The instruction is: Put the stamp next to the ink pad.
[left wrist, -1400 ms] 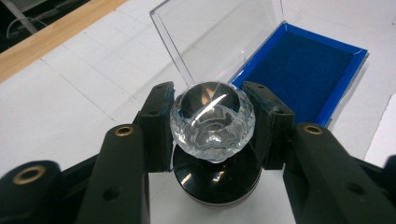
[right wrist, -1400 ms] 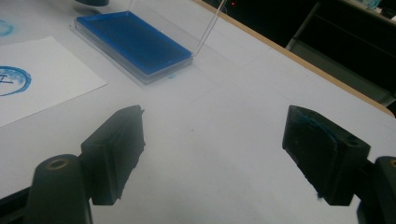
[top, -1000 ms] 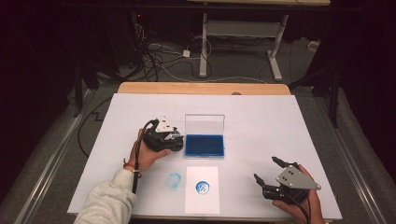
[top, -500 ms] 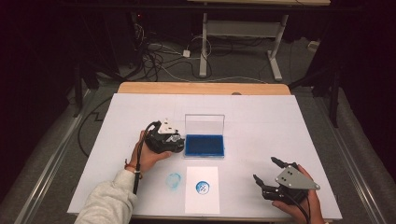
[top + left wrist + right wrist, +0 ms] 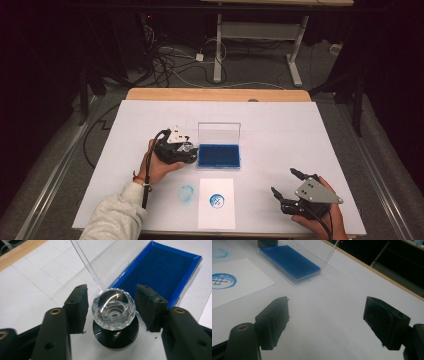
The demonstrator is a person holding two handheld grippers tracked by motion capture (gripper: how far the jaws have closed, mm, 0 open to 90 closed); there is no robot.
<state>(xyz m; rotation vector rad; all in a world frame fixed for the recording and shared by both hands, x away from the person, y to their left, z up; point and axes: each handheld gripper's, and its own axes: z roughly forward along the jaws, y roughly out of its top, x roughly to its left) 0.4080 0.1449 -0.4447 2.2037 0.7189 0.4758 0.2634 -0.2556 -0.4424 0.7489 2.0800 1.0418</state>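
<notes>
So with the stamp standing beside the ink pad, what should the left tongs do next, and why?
Probably lift straight away. The left tongs have just been opening, their pads clear of the stamp that stands upright by the ink pad, and the paper already bears a print.

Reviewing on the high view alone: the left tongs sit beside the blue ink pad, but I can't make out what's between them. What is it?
Observer: A stamp with a clear faceted knob on a round black base, standing upright beside the ink pad.
Operator: Is it gripped?
Observer: No. The left tongs have just been opening. Both pads stand off the knob, with a gap on each side.
Operator: And on the right?
Observer: The right tongs are wide open over the white tabletop, holding nothing.
</notes>
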